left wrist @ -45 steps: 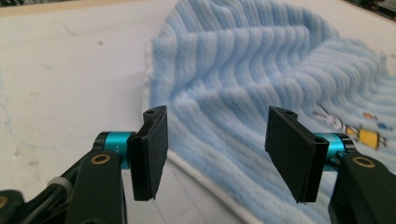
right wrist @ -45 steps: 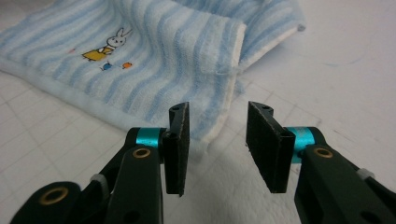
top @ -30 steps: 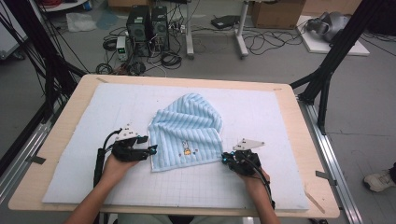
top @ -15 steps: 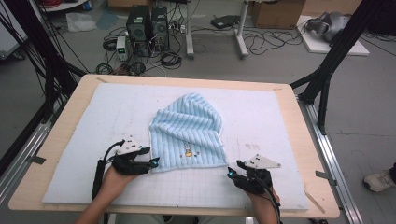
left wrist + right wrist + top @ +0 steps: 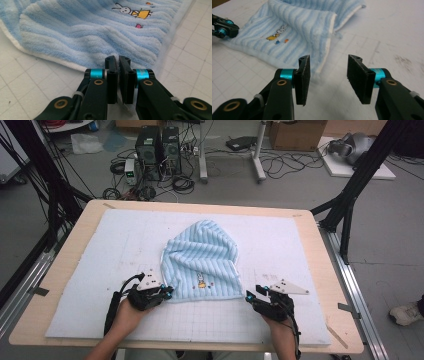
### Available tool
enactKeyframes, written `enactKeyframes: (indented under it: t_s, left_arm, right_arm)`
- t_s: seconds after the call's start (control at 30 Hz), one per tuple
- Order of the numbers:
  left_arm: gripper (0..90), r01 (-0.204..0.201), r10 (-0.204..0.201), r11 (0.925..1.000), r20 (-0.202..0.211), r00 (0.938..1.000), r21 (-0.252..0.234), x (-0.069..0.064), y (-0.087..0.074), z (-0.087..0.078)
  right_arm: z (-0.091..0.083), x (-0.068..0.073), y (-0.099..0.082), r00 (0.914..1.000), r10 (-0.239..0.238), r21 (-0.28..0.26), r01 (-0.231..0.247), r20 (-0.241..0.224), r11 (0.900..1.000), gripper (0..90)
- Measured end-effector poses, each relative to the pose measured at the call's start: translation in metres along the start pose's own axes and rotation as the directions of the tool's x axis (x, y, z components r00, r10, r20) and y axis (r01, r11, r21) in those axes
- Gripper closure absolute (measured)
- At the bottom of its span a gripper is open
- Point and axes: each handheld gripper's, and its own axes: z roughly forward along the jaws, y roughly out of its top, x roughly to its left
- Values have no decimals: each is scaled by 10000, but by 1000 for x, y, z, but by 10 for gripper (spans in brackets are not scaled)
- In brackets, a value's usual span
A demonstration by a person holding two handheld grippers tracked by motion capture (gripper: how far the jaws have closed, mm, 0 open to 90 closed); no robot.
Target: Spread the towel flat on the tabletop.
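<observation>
Towel point(image 5: 202, 265), blue-striped, lies half folded on the white mat point(image 5: 100, 270); left gripper point(image 5: 118, 62) has just closed at its near corner, seemingly pinching the hem; right gripper point(image 5: 328, 75) hangs spread beside it, and should next grasp its corner.

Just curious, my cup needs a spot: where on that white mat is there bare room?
The white mat lies bare left of the blue towel, right of it toward the table edge, and along the far side. It is crowded near the front, where the left gripper and right gripper flank the towel's near corners.

Fluffy ribbed terry towel point(image 5: 202, 265) lies on a matt foam mat point(image 5: 300, 250) over a smooth wooden table point(image 5: 327, 285).
</observation>
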Motion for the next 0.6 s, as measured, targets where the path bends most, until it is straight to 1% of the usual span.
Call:
enactKeyframes:
  t_s: [0.03,0.1,0.17,0.2,0.27,0.3,0.33,0.37,0.4,0.43,0.5,0.53,0.57,0.6]
  left_arm:
    - [853,67,-67,10000,38,10000,-9,0,0,-1]
    - [854,91,-90,10000,200,9998,-14,1,-1,-2]
    - [855,201,-197,9997,391,9990,-102,2,-3,-5]
    - [855,216,-207,9996,532,9984,-154,3,-4,-6]
    - [855,228,-218,9996,636,9977,-155,5,-6,-9]
    - [855,275,-261,9995,709,9971,-182,6,-7,-10]
    - [855,372,-355,9991,735,9967,-213,6,-8,-11]
    - [855,334,-319,9993,771,9965,-191,7,-8,-12]
    - [856,346,-331,9992,803,9962,-177,7,-9,-13]
    - [857,393,-375,9991,895,9953,-181,7,-9,-14]
    - [859,381,-358,9991,1026,9941,-207,5,-10,-17]
    - [859,401,-374,9989,1071,9935,-227,5,-11,-18]
    - [859,504,-466,9983,1186,9918,-290,4,-12,-21]
    - [859,540,-495,9980,1283,9905,-319,3,-13,-23]
  right_arm:
    - [4,2,3,10000,-87,35,87,-28,10000,554]
    - [13,6,8,9988,-484,270,484,0,9985,587]
    - [22,9,8,9977,-662,565,671,-176,9961,620]
    - [27,10,7,9969,-739,786,759,-282,9940,641]
    - [33,13,5,9930,-1105,1315,1152,-419,9846,693]
    - [34,14,6,9910,-1253,1368,1306,-472,9820,740]
    - [34,15,6,9899,-1298,1398,1366,-569,9807,791]
    - [33,16,6,9892,-1346,1599,1424,-584,9768,821]
    - [33,16,6,9881,-1404,1601,1489,-632,9758,845]
    - [31,15,7,9863,-1442,1625,1557,-802,9744,852]
    - [27,15,6,9855,-1365,1681,1520,-1005,9740,854]
    - [24,15,5,9847,-1316,1685,1497,-1138,9743,854]
    - [20,16,5,9838,-1315,1628,1505,-1218,9751,854]
    - [14,17,4,9825,-1322,1647,1531,-1311,9744,854]
